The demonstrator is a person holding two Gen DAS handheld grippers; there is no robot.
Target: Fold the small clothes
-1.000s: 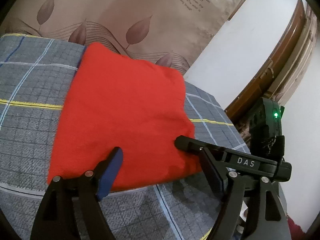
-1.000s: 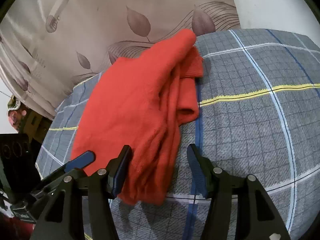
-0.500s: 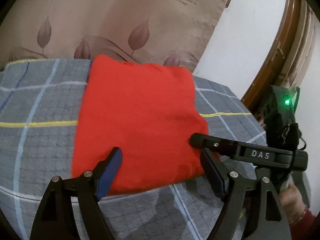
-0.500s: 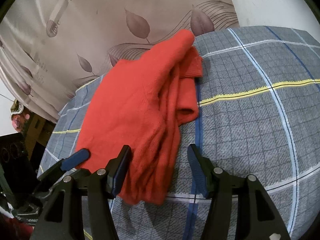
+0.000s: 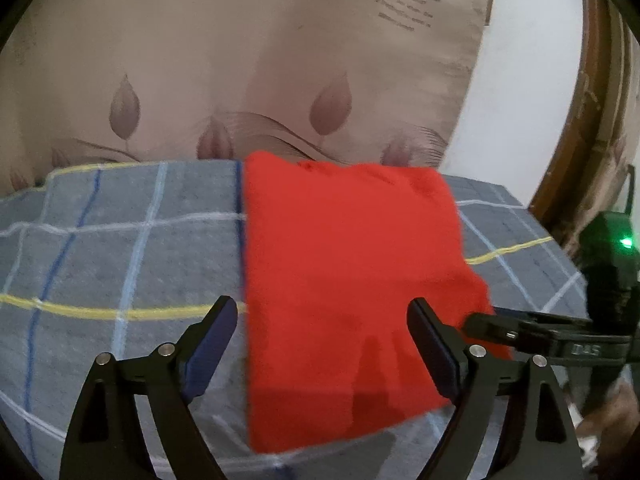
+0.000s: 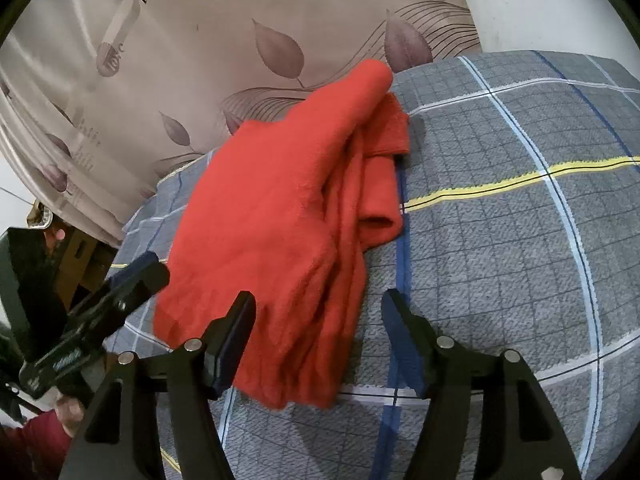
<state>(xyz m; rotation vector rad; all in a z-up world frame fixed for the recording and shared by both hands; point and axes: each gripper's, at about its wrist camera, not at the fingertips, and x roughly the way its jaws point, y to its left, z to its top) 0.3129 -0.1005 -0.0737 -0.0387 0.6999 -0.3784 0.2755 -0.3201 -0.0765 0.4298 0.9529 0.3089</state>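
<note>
Where it lay on the checked cloth, the garment was listed first:
Garment: a red knitted piece (image 5: 344, 280), folded to a rough rectangle in the left wrist view; in the right wrist view (image 6: 280, 220) its right side showed bunched, stacked layers and a rolled cuff.
Position: flat on the grey plaid cover (image 5: 120, 248), its far edge near the curtain, its near edge close to the front of the surface.
Left gripper: (image 5: 322, 340) fingers spread wide, nothing between them; the left finger (image 5: 208, 344) stood over bare plaid just left of the garment's edge, the right finger (image 5: 432, 352) over the garment's near right part. Contact with the fabric could not be told.
Right gripper: (image 6: 318, 340) fingers parted, holding nothing; the garment's near bunched end lay between them, the right finger (image 6: 400, 344) over plaid.
Mutual view: each gripper appeared at the side of the other's camera, the right one (image 5: 540, 336) beside the garment's right corner.
Backdrop: beige curtain (image 5: 240, 80) with leaf print and lettering, directly behind the surface.
Wall: white (image 5: 520, 120), right of the curtain.
</note>
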